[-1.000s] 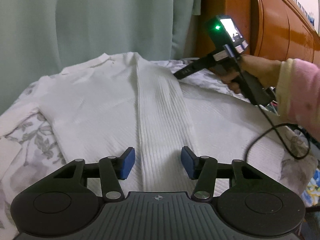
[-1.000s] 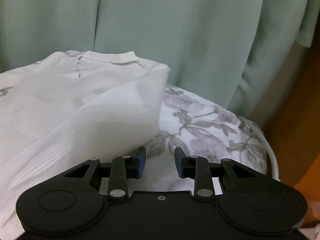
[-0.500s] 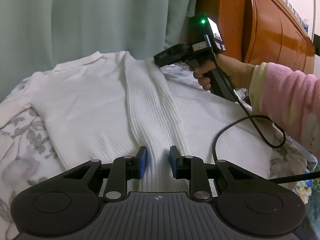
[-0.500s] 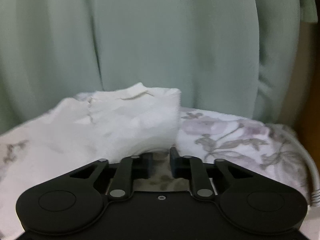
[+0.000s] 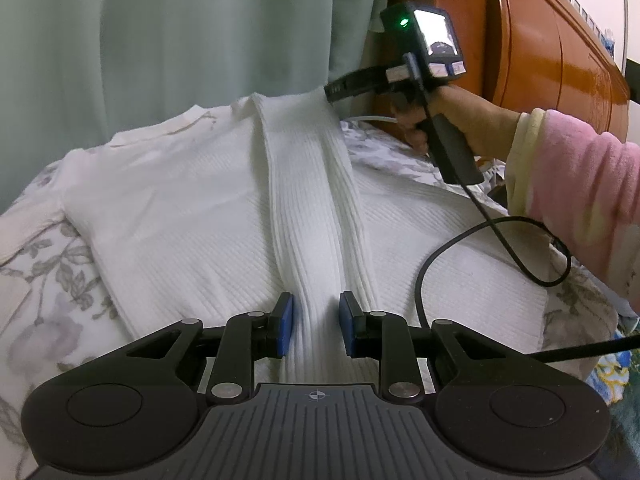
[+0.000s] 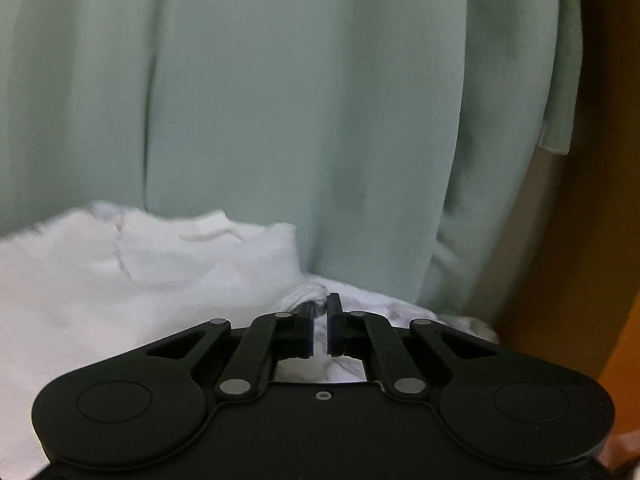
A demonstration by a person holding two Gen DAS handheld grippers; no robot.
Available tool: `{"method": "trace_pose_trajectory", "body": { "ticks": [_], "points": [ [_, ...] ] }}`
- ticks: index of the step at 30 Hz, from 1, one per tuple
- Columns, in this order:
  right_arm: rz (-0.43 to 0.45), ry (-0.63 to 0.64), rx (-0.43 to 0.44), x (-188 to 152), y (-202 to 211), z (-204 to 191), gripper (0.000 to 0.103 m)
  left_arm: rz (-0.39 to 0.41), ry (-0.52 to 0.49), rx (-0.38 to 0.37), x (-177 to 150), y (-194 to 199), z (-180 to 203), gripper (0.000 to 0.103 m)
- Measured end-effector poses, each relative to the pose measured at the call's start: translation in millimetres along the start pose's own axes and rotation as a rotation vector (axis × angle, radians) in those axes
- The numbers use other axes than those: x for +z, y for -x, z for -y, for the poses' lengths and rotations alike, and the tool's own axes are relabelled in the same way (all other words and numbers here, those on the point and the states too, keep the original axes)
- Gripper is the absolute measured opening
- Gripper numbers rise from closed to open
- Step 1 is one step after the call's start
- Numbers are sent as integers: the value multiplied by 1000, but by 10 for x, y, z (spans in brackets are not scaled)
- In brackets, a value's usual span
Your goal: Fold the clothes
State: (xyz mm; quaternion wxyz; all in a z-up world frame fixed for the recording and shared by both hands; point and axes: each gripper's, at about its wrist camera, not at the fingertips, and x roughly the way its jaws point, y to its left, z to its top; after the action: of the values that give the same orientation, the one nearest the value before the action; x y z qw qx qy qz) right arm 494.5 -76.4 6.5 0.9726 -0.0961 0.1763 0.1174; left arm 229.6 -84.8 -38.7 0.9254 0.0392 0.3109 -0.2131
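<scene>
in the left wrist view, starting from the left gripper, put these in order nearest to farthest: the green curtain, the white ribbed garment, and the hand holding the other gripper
1. white ribbed garment, a ridge of it between the left gripper pads.
2. hand, upper right, over the bed.
3. green curtain, hanging behind the bed.

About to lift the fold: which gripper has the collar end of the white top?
The right gripper, fingers shut on the far collar end of the white top, by the curtain. The left gripper pinches the same fold at the near hem.

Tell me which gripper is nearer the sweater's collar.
Right. The right gripper pinches the white sweater by the collar; the left gripper clamps the ribbed fold near the hem.
</scene>
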Motion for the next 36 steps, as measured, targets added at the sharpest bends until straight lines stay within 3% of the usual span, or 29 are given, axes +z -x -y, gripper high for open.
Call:
{"method": "trace_pose_trajectory", "body": {
  "ticks": [2, 4, 6, 11, 19, 22, 25, 33, 36],
  "points": [
    [-28, 48, -66, -43, -83, -54, 0, -4, -1, 0, 2, 0, 0, 22],
    [-55, 19, -124, -79, -178, 27, 0, -5, -5, -1, 4, 13, 3, 22],
    [-82, -87, -101, -103, -219, 213, 0, -4, -3, -3, 8, 20, -8, 22],
    [-88, -155, -64, -149, -121, 410, 0, -3, -1, -3, 32, 5, -29, 22],
    [-23, -47, 43, -77, 455, 109, 7, 40, 19, 25, 92, 130, -63, 23],
    [-7, -9, 95, -65, 688, -58, 21, 79, 37, 56, 125, 233, -91, 33],
    [5, 44, 126, -71, 903, -221, 34, 120, 54, 91, 157, 336, -122, 37],
    [16, 120, 188, -134, 1288, -566, 77, 203, 118, 210, 150, 579, -295, 69],
    [35, 151, 216, -154, 1405, -687, 89, 227, 165, 248, 105, 684, -401, 72]
  ]
}}
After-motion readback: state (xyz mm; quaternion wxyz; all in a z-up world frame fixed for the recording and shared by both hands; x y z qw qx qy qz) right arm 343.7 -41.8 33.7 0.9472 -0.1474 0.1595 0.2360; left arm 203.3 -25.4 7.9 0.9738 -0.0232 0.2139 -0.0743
